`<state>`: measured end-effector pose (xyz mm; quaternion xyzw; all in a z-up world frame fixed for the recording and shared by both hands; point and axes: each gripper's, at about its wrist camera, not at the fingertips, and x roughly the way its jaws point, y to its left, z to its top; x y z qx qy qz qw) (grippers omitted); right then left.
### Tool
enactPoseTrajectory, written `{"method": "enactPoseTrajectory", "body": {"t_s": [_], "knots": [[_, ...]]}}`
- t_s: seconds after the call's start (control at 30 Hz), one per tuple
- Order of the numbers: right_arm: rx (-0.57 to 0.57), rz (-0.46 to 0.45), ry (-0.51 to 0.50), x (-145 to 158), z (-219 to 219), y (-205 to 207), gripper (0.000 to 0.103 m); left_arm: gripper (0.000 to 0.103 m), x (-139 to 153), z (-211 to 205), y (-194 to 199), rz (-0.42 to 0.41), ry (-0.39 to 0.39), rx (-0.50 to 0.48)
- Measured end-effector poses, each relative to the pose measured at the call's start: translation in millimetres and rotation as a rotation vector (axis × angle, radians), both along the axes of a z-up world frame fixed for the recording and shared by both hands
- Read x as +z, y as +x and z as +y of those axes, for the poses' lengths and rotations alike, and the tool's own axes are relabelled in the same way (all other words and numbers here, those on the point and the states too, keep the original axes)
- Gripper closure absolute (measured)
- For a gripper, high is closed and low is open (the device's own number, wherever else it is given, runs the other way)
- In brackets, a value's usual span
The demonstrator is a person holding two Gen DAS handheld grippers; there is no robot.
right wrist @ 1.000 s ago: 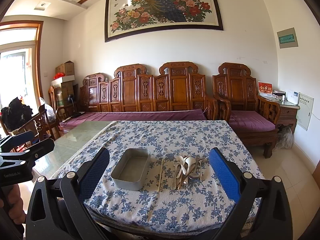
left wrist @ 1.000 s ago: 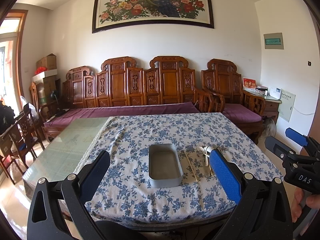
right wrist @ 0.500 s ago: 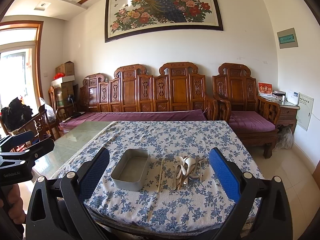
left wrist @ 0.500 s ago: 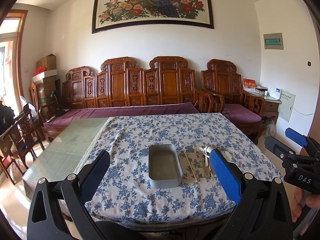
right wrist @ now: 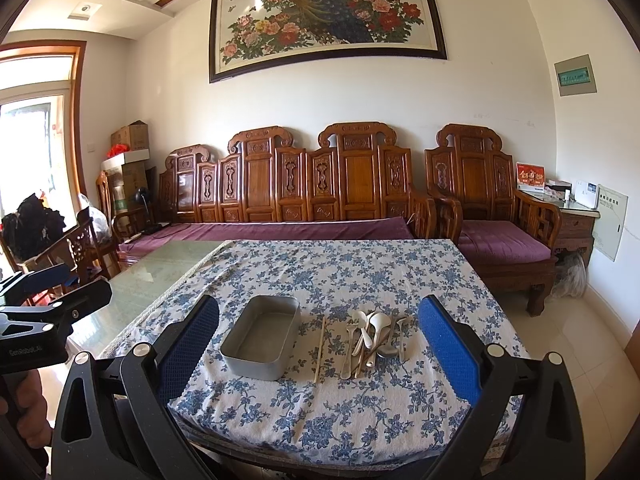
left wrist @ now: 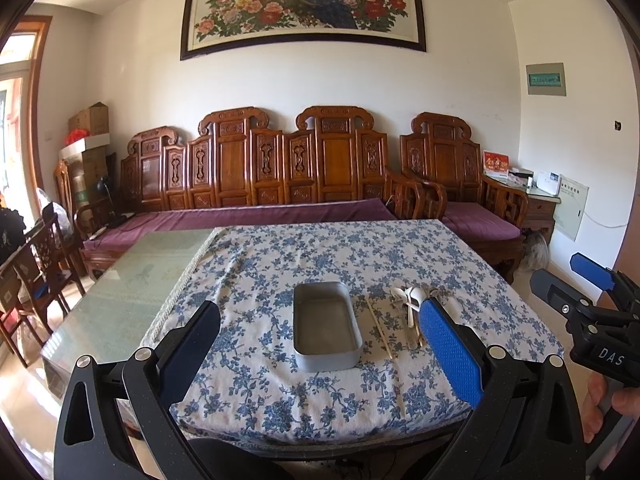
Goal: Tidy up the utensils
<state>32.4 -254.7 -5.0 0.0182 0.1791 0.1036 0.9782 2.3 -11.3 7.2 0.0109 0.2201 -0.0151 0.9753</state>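
Blue-flowered cloth (right wrist: 360, 276) covers most of the table; a bare glass strip (left wrist: 132, 280) runs along its left edge. Near the front edge sits a grey metal tin (right wrist: 262, 336), with nothing in it. Just right of the tin lies a pair of chopsticks (right wrist: 320, 348), and right of those a loose heap of spoons (right wrist: 374, 336), white and metal, handles crossing; from here I can't count them for certain.

Both claws hang in the air short of the front edge, touching nothing. The left claw (left wrist: 316, 344) is spread wide, its blue pads framing the tin and holding nothing. The right claw (right wrist: 320, 344) is just as wide and bare, tin and spoons showing between its fingers. A hand (left wrist: 604, 404) grips the right claw's handle.
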Motion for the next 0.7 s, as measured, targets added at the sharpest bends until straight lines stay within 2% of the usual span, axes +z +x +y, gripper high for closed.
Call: {"method": "enactPoseTrajectory", "body": {"t_s": [0.27, 0.7], "knots": [[0.004, 0.05, -0.012, -29.5, -14.4, 24.6, 0.003, 0.006, -29.2, 1.9, 25.8, 0.083, -0.012, -0.031], [0.002, 0.167, -0.017, -86.3, -47.9, 107.3, 0.037, 0.007, -76.5, -13.1, 97.2, 0.195, 0.022, -0.104]]}}
